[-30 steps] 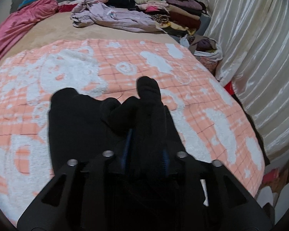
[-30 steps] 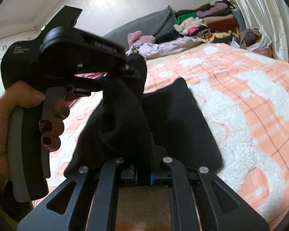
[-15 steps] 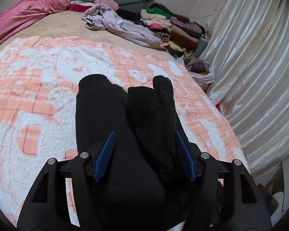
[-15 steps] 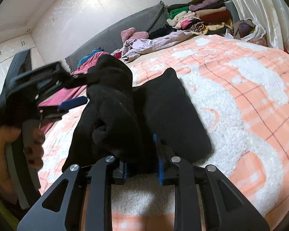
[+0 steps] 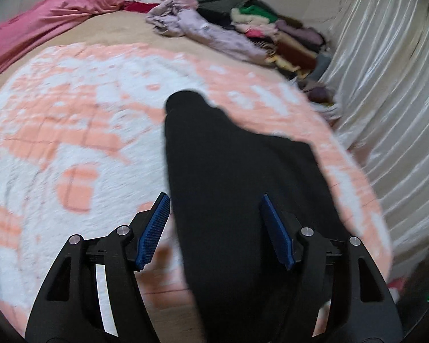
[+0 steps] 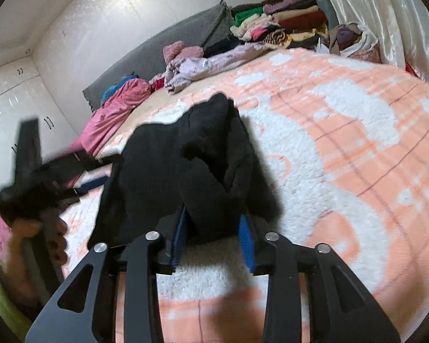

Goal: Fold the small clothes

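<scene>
My black garment (image 5: pixel 237 177) lies bunched, frame centre, on the peach blanket (image 5: pixel 71 131); my left claw (image 5: pixel 214 228) gapes wide, my right claw (image 6: pixel 213 228) is spread around its rumpled edge.

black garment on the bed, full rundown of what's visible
The black garment is a soft, matte, fleece-like piece lying on the peach-and-white blanket, folded over itself with bunched layers on top. The right gripper has a fold of it between its part-open blue pads. The left gripper hovers open over it, apparently not gripping. Motion blur hides seams.
</scene>
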The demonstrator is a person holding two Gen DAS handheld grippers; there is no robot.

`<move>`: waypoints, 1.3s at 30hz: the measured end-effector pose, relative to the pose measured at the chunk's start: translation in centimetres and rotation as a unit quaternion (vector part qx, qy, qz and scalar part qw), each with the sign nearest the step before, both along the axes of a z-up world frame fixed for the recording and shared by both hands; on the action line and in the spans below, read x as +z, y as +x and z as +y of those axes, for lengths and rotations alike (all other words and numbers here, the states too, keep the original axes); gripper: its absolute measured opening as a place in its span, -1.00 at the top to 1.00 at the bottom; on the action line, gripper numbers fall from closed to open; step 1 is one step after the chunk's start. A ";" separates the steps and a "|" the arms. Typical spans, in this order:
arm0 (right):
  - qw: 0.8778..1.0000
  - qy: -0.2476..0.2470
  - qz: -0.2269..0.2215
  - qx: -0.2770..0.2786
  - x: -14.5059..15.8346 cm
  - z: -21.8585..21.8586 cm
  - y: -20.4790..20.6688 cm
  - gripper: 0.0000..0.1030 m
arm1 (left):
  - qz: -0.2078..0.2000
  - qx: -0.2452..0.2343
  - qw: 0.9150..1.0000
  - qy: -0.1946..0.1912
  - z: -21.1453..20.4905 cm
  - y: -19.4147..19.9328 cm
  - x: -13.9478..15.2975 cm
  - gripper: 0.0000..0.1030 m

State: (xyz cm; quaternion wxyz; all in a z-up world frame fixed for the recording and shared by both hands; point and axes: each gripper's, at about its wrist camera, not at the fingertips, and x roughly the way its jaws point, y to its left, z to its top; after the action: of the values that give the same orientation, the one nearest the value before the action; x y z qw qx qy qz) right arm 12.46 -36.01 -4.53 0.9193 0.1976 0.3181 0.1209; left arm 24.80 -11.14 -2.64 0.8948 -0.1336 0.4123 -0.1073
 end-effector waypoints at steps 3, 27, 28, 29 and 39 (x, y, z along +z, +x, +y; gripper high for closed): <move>0.999 -0.022 -0.030 -0.007 2.0 -0.3 -0.5 0.28 | 0.004 0.003 1.000 -0.004 0.7 -0.4 -1.2 -0.18; 0.986 -0.130 0.050 0.092 2.1 2.9 16.1 0.73 | -0.007 -0.035 0.999 0.013 -0.4 -3.3 -1.1 -0.29; 0.986 -0.131 0.038 0.094 2.7 2.7 16.0 0.73 | -0.008 -0.038 0.999 0.015 -0.6 -3.2 -1.0 -0.29; 0.986 -0.134 0.027 0.093 3.2 2.6 15.9 0.73 | -0.009 -0.041 0.999 0.018 -0.9 -3.2 -0.9 -0.29; 0.980 -0.180 0.056 0.067 -0.7 2.0 17.3 0.58 | 0.005 -0.053 0.998 0.026 -2.1 -2.9 -1.6 -0.35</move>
State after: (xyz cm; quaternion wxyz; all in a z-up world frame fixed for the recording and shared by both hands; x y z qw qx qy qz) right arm 29.79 -33.98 -5.25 0.9103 0.0133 0.3984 0.1116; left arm 21.89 -13.19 -4.22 0.8888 -0.0886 0.4263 -0.1431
